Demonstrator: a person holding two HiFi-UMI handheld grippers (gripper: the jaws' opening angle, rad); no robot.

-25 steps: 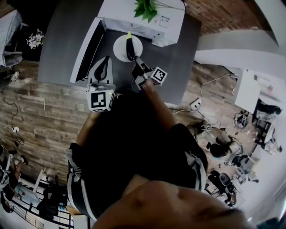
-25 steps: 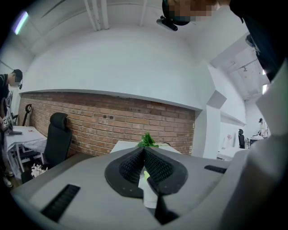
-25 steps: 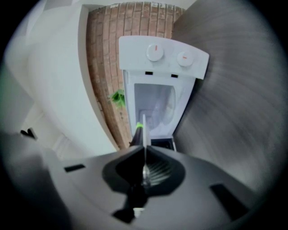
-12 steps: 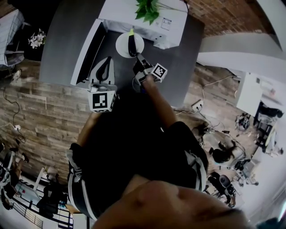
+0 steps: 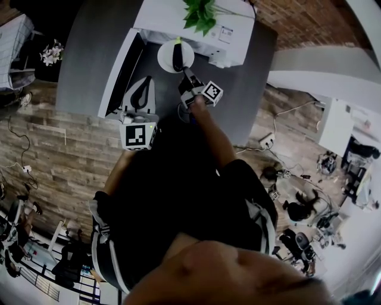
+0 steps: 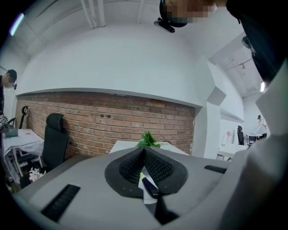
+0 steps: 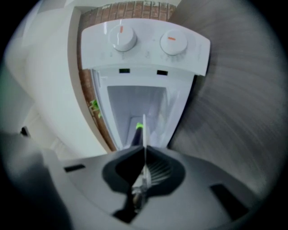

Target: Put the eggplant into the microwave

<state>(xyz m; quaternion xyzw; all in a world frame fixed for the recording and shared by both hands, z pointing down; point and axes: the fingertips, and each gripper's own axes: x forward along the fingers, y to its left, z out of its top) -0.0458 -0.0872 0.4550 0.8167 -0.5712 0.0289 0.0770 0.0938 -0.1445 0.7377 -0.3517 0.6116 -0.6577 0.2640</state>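
Observation:
A dark purple eggplant (image 5: 177,56) with a green tip lies on a white plate (image 5: 166,58). My right gripper (image 5: 186,74) is shut on the plate's near rim and holds it at the mouth of the white microwave (image 5: 196,24). In the right gripper view the plate (image 7: 144,130) shows edge-on between the jaws, the eggplant (image 7: 137,133) beside it, and the open microwave (image 7: 144,45) cavity straight ahead. My left gripper (image 5: 142,80) is shut on nothing, next to the open door (image 5: 122,70). The left gripper view shows the eggplant (image 6: 149,185) just past the shut left gripper (image 6: 144,150).
The microwave stands on a grey table (image 5: 89,53) with a green plant (image 5: 199,12) on top of it. Its door swings out to the left. Two knobs (image 7: 121,38) sit on its front panel. A brick wall (image 6: 112,121) and an office chair (image 6: 54,134) lie beyond.
My right gripper has carried the plate with the eggplant a little farther forward, closer to the microwave opening. The left gripper has stayed beside the door.

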